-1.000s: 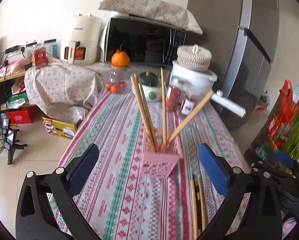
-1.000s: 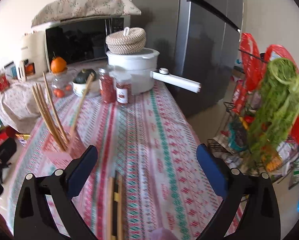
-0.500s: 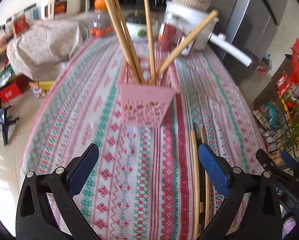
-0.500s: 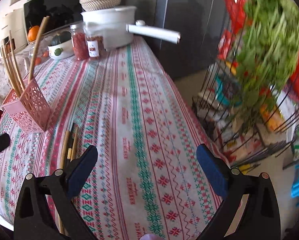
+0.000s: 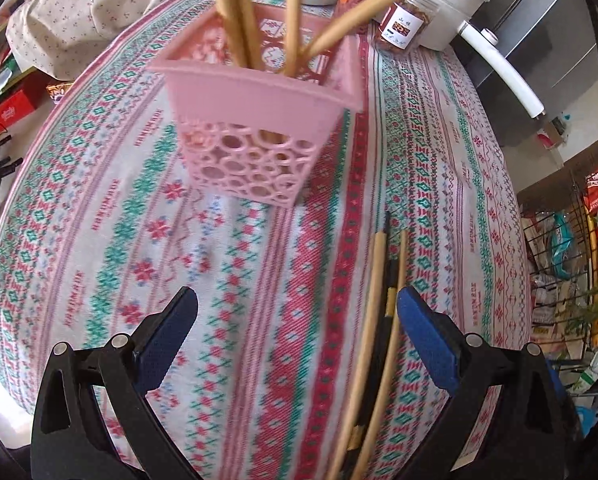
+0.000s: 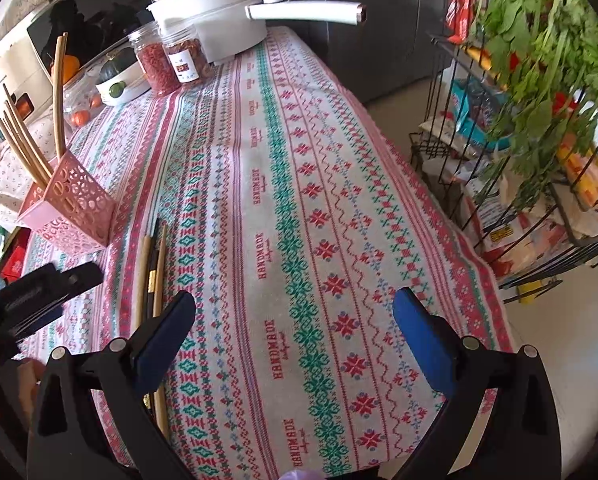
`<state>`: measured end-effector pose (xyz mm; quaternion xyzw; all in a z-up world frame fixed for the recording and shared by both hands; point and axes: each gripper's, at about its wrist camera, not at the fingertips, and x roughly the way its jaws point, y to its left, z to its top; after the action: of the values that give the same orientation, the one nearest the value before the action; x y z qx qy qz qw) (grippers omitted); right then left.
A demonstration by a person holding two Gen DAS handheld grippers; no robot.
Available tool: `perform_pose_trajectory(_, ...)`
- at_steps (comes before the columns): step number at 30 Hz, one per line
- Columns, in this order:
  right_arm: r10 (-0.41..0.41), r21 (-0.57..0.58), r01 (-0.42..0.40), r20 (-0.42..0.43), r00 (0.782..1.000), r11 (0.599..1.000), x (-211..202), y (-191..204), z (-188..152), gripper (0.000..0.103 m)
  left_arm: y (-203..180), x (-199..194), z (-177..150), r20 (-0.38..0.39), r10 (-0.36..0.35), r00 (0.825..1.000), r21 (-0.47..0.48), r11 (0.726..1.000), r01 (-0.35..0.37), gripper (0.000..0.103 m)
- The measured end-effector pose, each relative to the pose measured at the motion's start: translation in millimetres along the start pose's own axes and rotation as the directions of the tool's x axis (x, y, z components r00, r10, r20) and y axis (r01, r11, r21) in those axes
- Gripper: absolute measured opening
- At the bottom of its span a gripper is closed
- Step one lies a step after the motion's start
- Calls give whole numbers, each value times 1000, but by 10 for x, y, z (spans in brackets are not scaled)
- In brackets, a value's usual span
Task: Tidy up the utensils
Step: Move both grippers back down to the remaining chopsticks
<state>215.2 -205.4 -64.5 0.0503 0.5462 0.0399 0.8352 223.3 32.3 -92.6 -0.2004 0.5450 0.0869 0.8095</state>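
Note:
A pink perforated holder (image 5: 259, 124) stands on the patterned tablecloth (image 5: 99, 216) with several wooden chopsticks (image 5: 235, 12) upright in it. More chopsticks (image 5: 379, 320), two wooden and one dark, lie flat on the cloth in front of it. My left gripper (image 5: 295, 340) hovers open over the cloth, its right pad (image 5: 427, 340) just beside the loose chopsticks. In the right wrist view the holder (image 6: 71, 208) is at far left and the loose chopsticks (image 6: 153, 276) run under the left pad (image 6: 163, 340) of my open right gripper (image 6: 295, 340), which holds nothing.
At the table's far end stand a white pot with a long handle (image 6: 303, 12), two jars of red food (image 6: 171, 60) and a bowl (image 6: 119, 80). A wire rack with greens (image 6: 539, 80) stands right of the table. The left gripper's body (image 6: 31, 296) shows at left.
Both grippers have dropped closer to the table and tilted down. The left one has moved in near the holder and the loose chopsticks. Both have stayed open.

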Motion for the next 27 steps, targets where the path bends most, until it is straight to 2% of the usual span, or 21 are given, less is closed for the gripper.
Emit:
perform_pose_trajectory(5,-14,-12,14,-26,1000,1000,46,-51,2,96,-130,153,22,-4,45,999,-17,999,-45,96)
perform_pose_trajectory(11,74,88,-70,-51,996,994,51,-232,28,96,-158,278,74,-2,98,995,-27,995,-98,96)
perform_pose_trajectory(14,65,126,-60,-34,997,990,23,-312,53,96,-171,341,102,-9,107,994,-36,994,-107,95)
perform_pose_trajectory(20,89,180,-80,-42,995,980,44,-442,83,96,-320,488,157,-1,126,992,-20,992,-126,96)
perform_pose_trajectory(27,97,177,-89,-39,995,980,44,-445,82,96,-480,586,169,31,188,982,14,982,-189,95)
